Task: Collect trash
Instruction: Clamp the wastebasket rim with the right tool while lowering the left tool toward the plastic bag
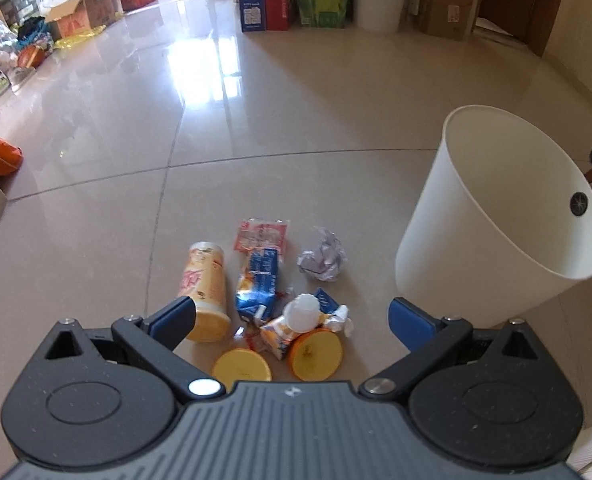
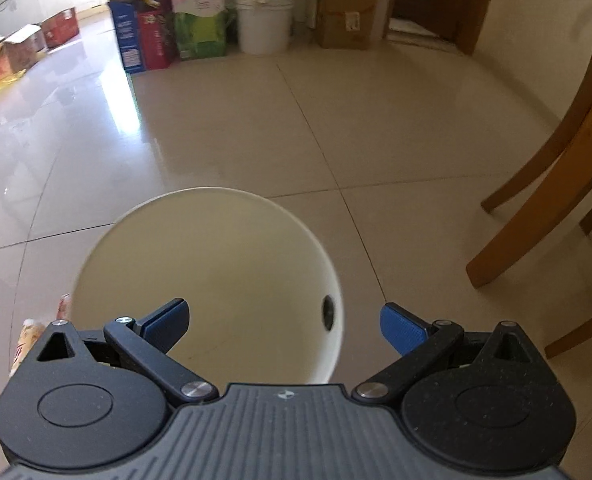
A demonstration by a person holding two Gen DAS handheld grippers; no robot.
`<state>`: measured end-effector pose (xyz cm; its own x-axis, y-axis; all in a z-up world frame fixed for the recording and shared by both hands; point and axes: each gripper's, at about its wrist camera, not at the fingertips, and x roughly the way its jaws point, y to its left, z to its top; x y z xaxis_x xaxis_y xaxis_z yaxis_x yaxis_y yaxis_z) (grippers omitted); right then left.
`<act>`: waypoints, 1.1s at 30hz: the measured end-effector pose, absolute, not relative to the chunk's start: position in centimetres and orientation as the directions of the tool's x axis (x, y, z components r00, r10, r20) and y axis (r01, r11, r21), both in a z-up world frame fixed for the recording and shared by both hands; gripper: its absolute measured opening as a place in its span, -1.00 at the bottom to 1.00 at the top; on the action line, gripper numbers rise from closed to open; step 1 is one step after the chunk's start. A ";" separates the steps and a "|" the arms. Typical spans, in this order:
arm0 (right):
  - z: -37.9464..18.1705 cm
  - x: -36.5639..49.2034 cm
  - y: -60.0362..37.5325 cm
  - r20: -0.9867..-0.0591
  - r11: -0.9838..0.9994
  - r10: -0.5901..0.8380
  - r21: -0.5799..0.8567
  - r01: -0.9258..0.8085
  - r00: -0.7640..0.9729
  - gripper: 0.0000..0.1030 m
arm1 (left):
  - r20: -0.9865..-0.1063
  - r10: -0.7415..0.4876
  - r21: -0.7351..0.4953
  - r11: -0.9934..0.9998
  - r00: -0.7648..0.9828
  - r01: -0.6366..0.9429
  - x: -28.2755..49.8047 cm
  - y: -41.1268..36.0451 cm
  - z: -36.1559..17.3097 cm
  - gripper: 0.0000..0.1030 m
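I held the left gripper (image 1: pixel 292 320) above the trash pile (image 1: pixel 272 300) on the tiled floor (image 1: pixel 296 120), jaws wide apart, empty; right gripper (image 2: pixel 284 324) gaped empty over the white bin (image 2: pixel 216 264), which stood just beside the pile.

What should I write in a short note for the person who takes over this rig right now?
Left gripper: open, empty, above the trash pile.
Right gripper: open, empty, over the white bin.
Bin looks empty, to the right of the pile.
On the floor: chip can, blue carton, red wrapper, crumpled paper, two orange lids.
Done: nothing binned. Left: all pieces.
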<state>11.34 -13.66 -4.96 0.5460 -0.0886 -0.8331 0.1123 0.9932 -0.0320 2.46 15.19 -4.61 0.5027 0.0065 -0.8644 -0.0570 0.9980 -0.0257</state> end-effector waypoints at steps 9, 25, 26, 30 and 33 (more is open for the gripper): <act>-9.3 14.1 -18.1 -0.925 0.978 -0.085 -0.005 0.210 0.370 -0.01 | -0.902 0.018 0.012 1.000 0.431 -0.017 3.2 15.0 -6.1 0.98; -11.6 17.1 -17.9 -0.937 0.979 -0.113 -0.049 0.198 0.331 -0.78 | -0.926 -0.050 -0.002 0.992 0.374 0.128 2.3 16.0 -7.0 0.95; -11.6 17.2 -17.8 -0.937 0.981 -0.120 -0.060 0.187 0.329 -0.78 | -0.931 -0.035 0.018 0.990 0.364 0.143 2.3 16.1 -7.3 0.95; -11.4 17.2 -17.5 -0.939 0.980 -0.116 -0.056 0.190 0.323 -0.78 | -0.932 -0.005 0.055 0.987 0.362 0.153 1.3 16.5 -8.6 0.95; -11.5 17.6 -17.8 -0.939 0.979 -0.111 -0.048 0.199 0.324 -0.78 | -0.919 -0.016 0.036 0.992 0.393 0.124 0.4 16.7 -9.3 0.95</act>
<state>17.64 -17.79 -11.45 0.3245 -0.1115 -0.9393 0.1987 0.9789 -0.0475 0.35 16.69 -9.29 0.3929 -0.0163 -0.9195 0.1244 0.9916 0.0356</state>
